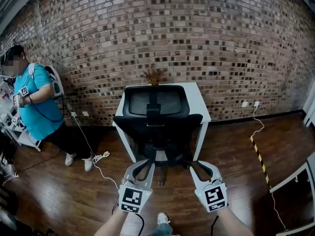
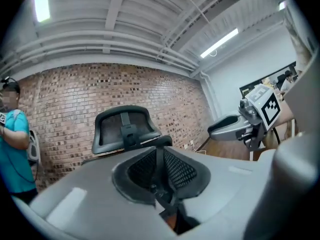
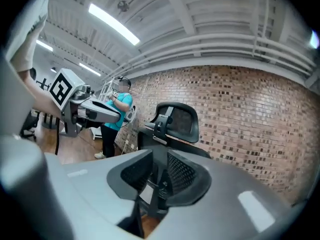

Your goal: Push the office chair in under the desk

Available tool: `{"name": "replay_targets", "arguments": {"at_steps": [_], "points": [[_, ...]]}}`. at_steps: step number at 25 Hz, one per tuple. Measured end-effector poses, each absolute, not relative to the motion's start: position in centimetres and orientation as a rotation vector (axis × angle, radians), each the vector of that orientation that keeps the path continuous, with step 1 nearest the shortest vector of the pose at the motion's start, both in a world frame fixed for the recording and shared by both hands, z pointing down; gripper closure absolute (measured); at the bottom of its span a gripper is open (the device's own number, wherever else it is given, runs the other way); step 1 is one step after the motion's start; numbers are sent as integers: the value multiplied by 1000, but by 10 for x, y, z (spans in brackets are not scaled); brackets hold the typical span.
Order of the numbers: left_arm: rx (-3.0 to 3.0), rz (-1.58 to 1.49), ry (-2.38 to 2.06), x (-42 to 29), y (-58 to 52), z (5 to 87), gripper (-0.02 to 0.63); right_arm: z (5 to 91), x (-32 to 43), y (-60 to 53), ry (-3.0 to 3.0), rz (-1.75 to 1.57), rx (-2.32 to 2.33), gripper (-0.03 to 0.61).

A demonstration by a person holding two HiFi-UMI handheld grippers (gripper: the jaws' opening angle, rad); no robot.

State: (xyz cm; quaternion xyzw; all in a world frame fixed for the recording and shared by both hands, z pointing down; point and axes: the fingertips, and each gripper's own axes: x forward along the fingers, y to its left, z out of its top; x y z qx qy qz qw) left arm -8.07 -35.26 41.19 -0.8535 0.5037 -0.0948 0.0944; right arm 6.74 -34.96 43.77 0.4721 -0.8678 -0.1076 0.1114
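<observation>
While the left gripper [image 1: 141, 170] and right gripper [image 1: 204, 170] clench its lower frame at seven and five o'clock, the office chair [image 1: 156, 124] stands just before the bench [image 1: 195, 95]; pushing probably needs an even shove toward twelve.

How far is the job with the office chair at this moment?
Done: the office chair stands facing the white desk. In hand: the left gripper and right gripper are at its rear, jaws nearly together; a grip is unclear. Left: the push, since it stands outside the desk.
</observation>
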Motion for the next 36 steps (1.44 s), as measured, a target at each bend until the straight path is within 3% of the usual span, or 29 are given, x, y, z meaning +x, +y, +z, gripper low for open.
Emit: {"name": "replay_targets", "arguments": {"at_steps": [5,21,36], "points": [[-2598,-177,1495,-50,-293,407,597,429,65,-289,-2667,-252,1409,580],[-2763,-58,1498,-7,-185,424,597,424,42,-188,-2844,-136,1313,580],[-2814,-55,1427,19,-178,429,597,426,44,-178,-2856,-121,1319,580]]}}
